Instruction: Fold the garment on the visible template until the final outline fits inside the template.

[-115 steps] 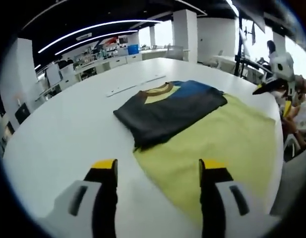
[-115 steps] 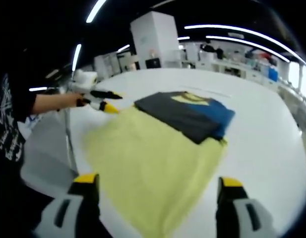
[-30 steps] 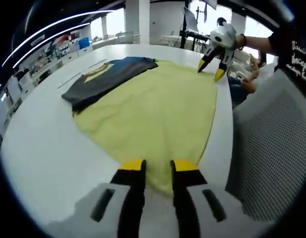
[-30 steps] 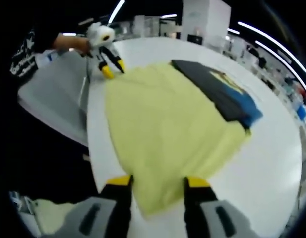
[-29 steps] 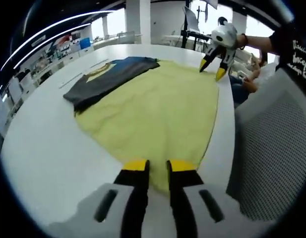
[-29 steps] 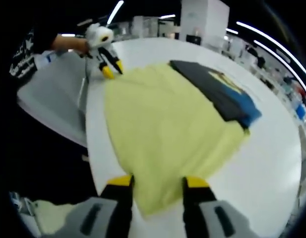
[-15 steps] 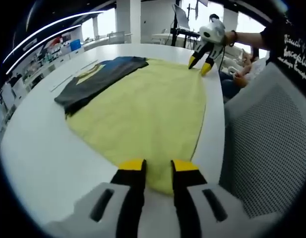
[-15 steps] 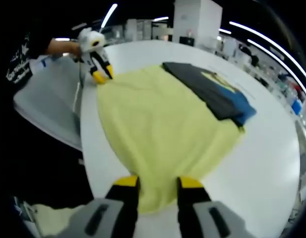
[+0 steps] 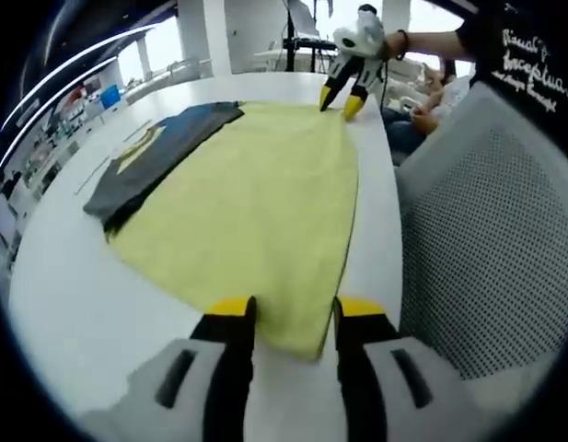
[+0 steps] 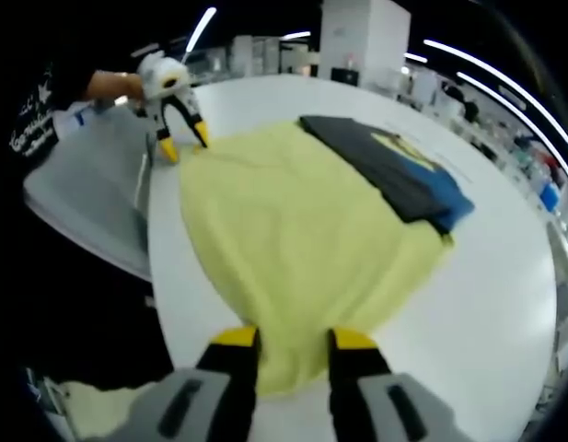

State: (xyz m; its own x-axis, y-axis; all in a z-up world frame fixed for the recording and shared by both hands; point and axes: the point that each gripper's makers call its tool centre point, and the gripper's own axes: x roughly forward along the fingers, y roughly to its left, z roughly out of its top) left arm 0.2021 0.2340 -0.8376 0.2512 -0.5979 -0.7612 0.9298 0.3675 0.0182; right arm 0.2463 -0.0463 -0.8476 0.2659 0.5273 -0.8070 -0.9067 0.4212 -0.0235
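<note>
A large yellow cloth [image 9: 256,193] lies flat on the round white table [image 9: 72,285]. At its far end a folded dark grey and blue garment [image 9: 155,152] with a yellow collar patch rests on it. My left gripper [image 9: 294,310] is open, and a near corner of the cloth lies between its jaws. My right gripper [image 10: 293,338] is partly open over the other near corner of the yellow cloth [image 10: 293,230], its jaws not pressed on it. The garment [image 10: 394,170] lies far right there. Each gripper appears in the other's view: right gripper [image 9: 338,101], left gripper [image 10: 183,145].
The cloth's near side runs along the table edge [image 9: 385,184]. A grey mesh chair back [image 9: 486,249] stands right behind that edge, also seen as a grey chair [image 10: 90,203]. The person's arm [image 9: 431,41] reaches in. Desks and pillars stand far behind.
My left jaws have spread wider around the cloth corner. My right jaws narrowed a second ago and have held since. Both views have shifted a little with the hands.
</note>
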